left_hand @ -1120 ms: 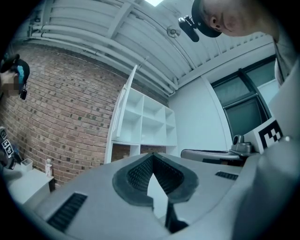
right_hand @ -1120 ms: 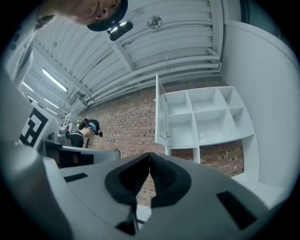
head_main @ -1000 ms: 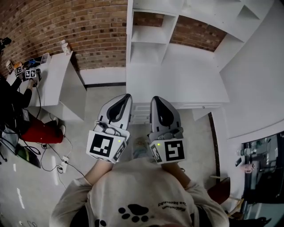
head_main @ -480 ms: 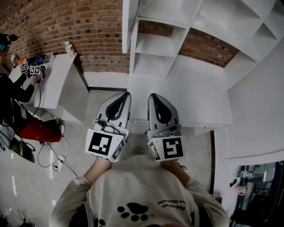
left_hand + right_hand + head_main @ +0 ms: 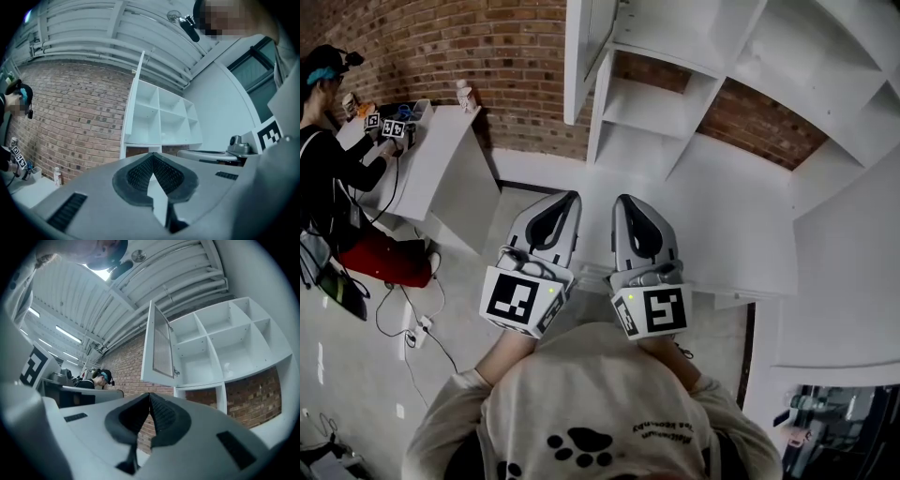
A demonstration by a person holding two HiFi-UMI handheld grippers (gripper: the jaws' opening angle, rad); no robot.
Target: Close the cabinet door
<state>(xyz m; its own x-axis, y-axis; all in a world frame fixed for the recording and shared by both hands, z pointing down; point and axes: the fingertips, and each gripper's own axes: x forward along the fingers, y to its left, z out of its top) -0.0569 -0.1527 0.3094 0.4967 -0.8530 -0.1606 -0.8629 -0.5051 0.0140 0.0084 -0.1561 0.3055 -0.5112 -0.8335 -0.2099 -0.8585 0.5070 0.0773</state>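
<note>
A white cabinet (image 5: 675, 103) of open compartments stands against the brick wall. Its door (image 5: 577, 56) hangs open at the upper left, swung out toward me. From the right gripper view the door (image 5: 159, 350) shows a slatted panel beside the compartments (image 5: 225, 343); the left gripper view catches the door (image 5: 133, 108) edge-on. My left gripper (image 5: 570, 199) and right gripper (image 5: 623, 201) are held side by side in front of me, below the door and apart from it. Both are shut with nothing between the pads (image 5: 153, 154) (image 5: 150, 395).
A white desk surface (image 5: 722, 216) juts out under the cabinet, straight ahead. At the left stands a white side table (image 5: 422, 159), where a person in black (image 5: 328, 150) handles marker cubes. Cables (image 5: 412, 319) and a red object (image 5: 384, 267) lie on the floor.
The cabinet and its open door have come closer and larger in the head view. Both grippers stayed side by side and shut, carried forward toward the desk edge.
</note>
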